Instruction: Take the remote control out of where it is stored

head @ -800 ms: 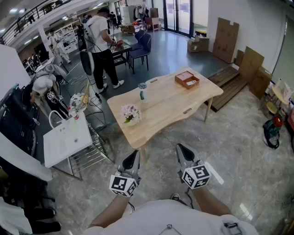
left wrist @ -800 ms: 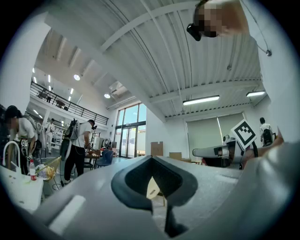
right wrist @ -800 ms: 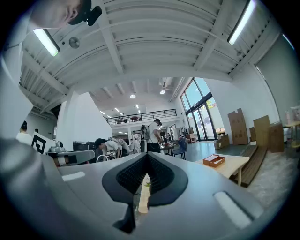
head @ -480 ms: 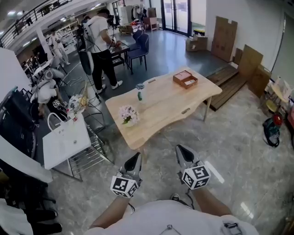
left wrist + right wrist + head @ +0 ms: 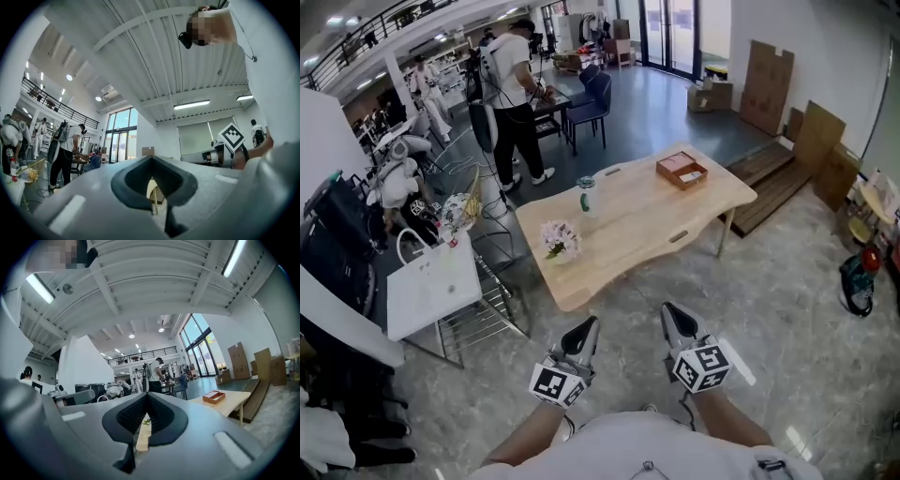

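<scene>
Remote control indiscernible; wooden box [image 5: 682,170] distant

One wooden table [image 5: 637,220] at twelve o'clock carries one open box [image 5: 681,170], one bottle [image 5: 586,195] and one bunch of flowers [image 5: 560,238]. One white side table [image 5: 431,286] sits at ten o'clock. There are two grippers, the left gripper [image 5: 584,328] and the right gripper [image 5: 675,314] (one marker cube apiece). One person [image 5: 517,89] stands nearest, at eleven o'clock; those farther off are too small to count.
</scene>
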